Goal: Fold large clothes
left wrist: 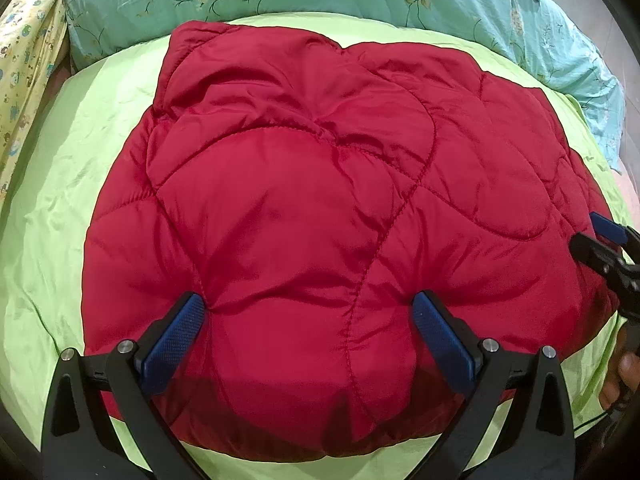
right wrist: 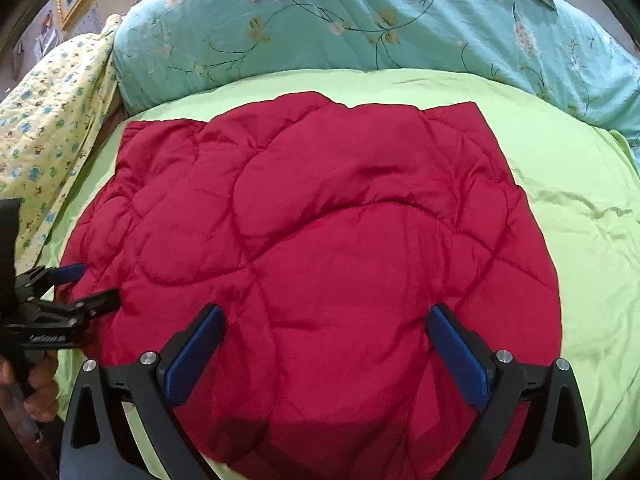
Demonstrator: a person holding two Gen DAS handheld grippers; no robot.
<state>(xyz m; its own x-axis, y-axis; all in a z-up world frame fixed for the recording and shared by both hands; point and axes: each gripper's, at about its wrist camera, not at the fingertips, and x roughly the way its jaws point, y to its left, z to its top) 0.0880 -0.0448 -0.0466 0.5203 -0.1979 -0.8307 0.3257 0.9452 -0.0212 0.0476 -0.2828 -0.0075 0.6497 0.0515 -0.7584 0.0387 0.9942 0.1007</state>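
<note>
Holding both tools low over the near edge of a puffy red quilted garment (left wrist: 320,208), we have our left gripper (left wrist: 308,312) with its two blue-padded fingers spread wide apart, one on each side of a soft bulge of red fabric. Nothing is pinched between them; the pads (left wrist: 176,340) seem to press against the padding or sit just over it, and we cannot tell which. Our right gripper (right wrist: 324,324) stands the same way, jaws wide and empty, straddling the near hem further to the right.

Moving outward from the jaws, the garment lies directly ahead of both tools and runs away from us toward the head of the bed. It already looks folded into a thick, roughly square bundle, a little longer front to back than side to side from the left view, though the fisheye bends this. Each gripper appears at the edge of the other's view, so they sit side by side along the same near edge, neither clearly closer to the cloth.

Under the garment is a lime green sheet (left wrist: 52,208). Beyond its far edge lies a teal floral quilt (right wrist: 360,24), and a yellow printed blanket (right wrist: 48,104) at far left.

We judge the next move depends on closing on this near edge and carrying it away from us.
</note>
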